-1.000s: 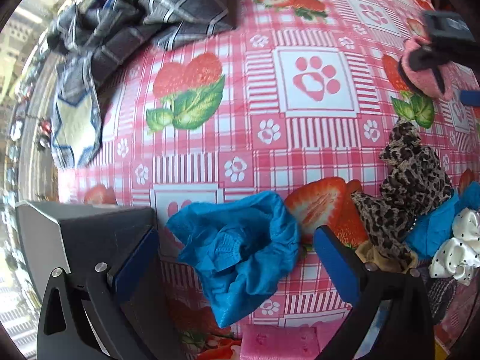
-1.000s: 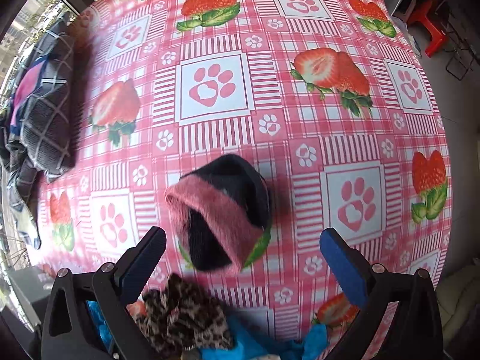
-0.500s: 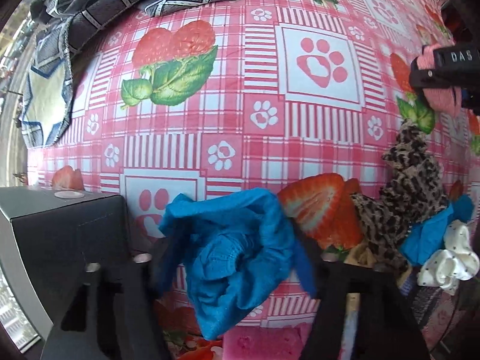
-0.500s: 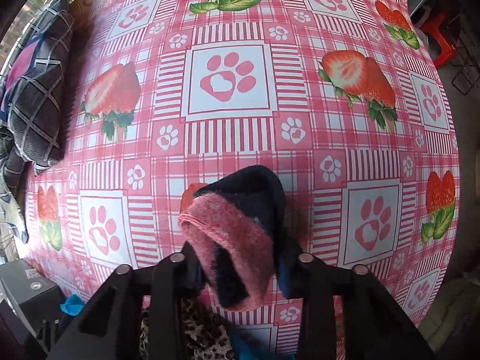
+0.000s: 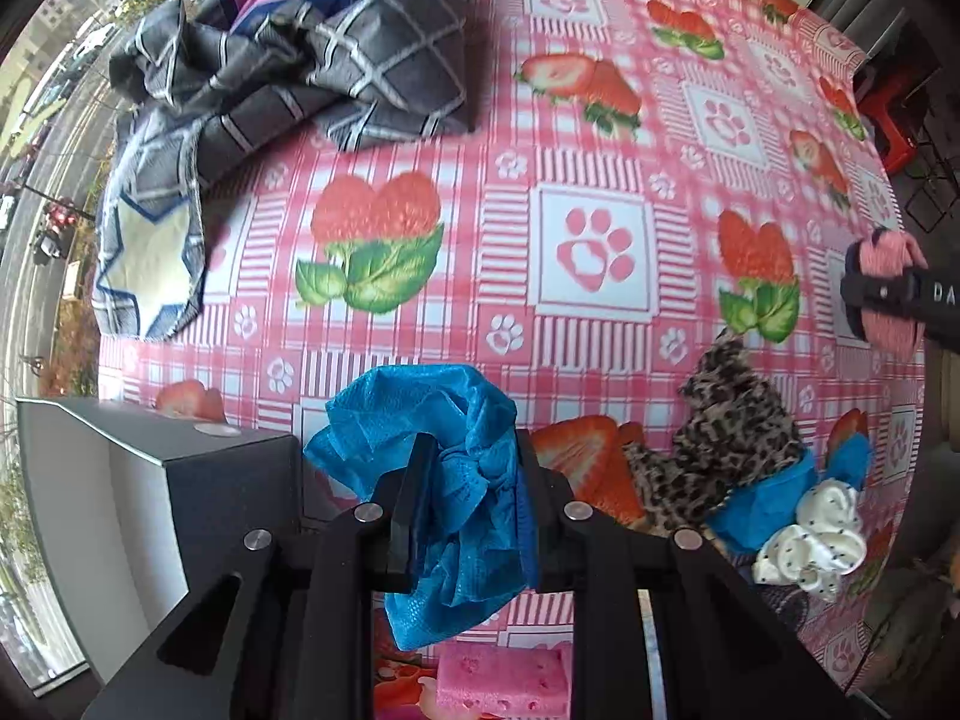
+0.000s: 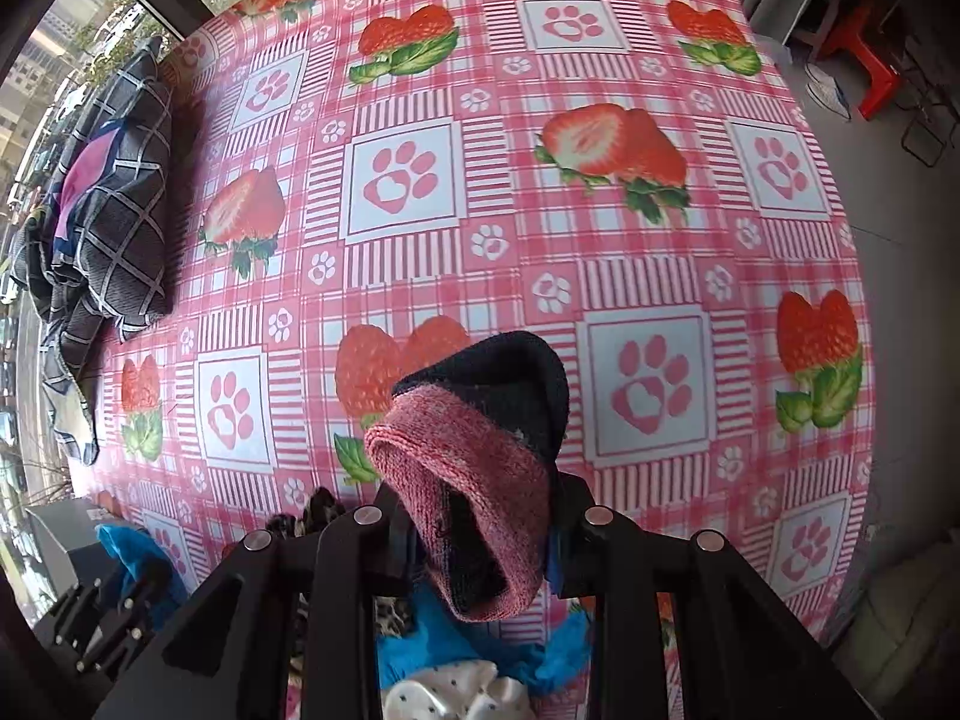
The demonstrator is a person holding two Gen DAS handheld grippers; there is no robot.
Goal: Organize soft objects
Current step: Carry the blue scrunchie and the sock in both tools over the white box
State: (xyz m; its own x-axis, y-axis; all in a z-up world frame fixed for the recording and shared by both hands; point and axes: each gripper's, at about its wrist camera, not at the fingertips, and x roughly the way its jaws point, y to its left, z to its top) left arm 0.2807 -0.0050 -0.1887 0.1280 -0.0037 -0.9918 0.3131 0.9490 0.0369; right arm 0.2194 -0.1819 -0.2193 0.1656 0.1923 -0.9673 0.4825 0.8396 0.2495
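So the left gripper has just clamped down on the blue cloth, the right gripper pinching the pink-and-black sock, leopard fabric at 3 o'clock.

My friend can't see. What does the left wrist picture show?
The left tool is shut on a crumpled blue cloth above a pink strawberry tablecloth. A checked grey cloth lies at the far side, a leopard-print cloth to the right.

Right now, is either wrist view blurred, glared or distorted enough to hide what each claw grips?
Left wrist: strong fisheye bend, daylight from the window side, mild edge softness; blue cloth sharp. Right wrist: same bend, dark corners; sock crisp. No glare hides either grip.
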